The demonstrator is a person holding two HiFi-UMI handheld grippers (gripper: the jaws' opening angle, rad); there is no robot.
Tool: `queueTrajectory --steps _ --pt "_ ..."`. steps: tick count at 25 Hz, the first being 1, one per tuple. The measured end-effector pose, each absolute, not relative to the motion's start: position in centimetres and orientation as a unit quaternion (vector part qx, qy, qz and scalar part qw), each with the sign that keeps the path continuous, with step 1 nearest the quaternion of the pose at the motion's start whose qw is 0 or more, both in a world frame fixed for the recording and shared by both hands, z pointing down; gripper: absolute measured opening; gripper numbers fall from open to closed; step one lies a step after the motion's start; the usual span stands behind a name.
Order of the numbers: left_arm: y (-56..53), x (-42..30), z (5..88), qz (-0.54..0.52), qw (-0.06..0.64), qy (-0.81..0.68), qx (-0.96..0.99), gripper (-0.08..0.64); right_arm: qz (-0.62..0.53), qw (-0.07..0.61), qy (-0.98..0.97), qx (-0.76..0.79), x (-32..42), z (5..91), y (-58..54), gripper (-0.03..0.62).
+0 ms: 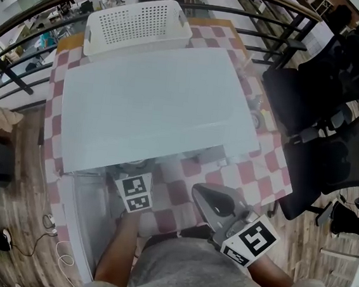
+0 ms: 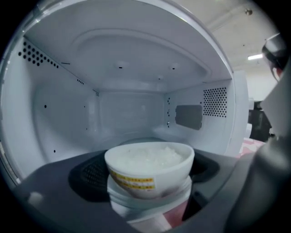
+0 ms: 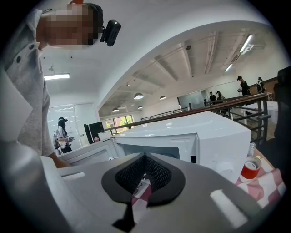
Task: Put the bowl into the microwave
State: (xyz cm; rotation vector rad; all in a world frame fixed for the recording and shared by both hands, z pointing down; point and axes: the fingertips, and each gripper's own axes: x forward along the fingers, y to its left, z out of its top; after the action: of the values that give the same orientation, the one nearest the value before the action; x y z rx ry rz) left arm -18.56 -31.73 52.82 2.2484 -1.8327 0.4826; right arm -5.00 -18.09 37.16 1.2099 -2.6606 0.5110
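Jaws on left gripper (image 2: 145,205) clamp the bowl (image 2: 149,169), microwave (image 2: 132,113) cavity straight ahead; right gripper (image 3: 144,175) pinched together, empty.

Left gripper (image 2: 148,175): reaching forward, level, jaws clamped on either side of the bowl (image 2: 150,157).
Left forearm (image 1: 117,254): bare, stretched straight ahead from the torso.
Right gripper (image 3: 145,160): held close to the body, tilted upward, jaws pressed together, nothing between.
Right forearm (image 1: 275,276): tucked in at the side.
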Motion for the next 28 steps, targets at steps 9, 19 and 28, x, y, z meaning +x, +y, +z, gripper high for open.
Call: queueTrajectory --steps 9,19,28 --pt "-31.8 -18.2 52.6 0.175 0.082 -0.624 0.757 0.508 0.171 0.085 -0.891 0.411 -5.0 37.1 -17.7 0.0" --pt "-31.8 -17.8 54.0 0.234 0.081 -0.608 0.754 0.508 0.172 0.082 -0.893 0.408 -5.5 37.3 -17.5 0.0" --pt "-32.1 -18.1 54.0 0.243 0.087 -0.618 0.743 0.508 0.173 0.078 -0.892 0.41 -5.2 37.4 -17.4 0.0"
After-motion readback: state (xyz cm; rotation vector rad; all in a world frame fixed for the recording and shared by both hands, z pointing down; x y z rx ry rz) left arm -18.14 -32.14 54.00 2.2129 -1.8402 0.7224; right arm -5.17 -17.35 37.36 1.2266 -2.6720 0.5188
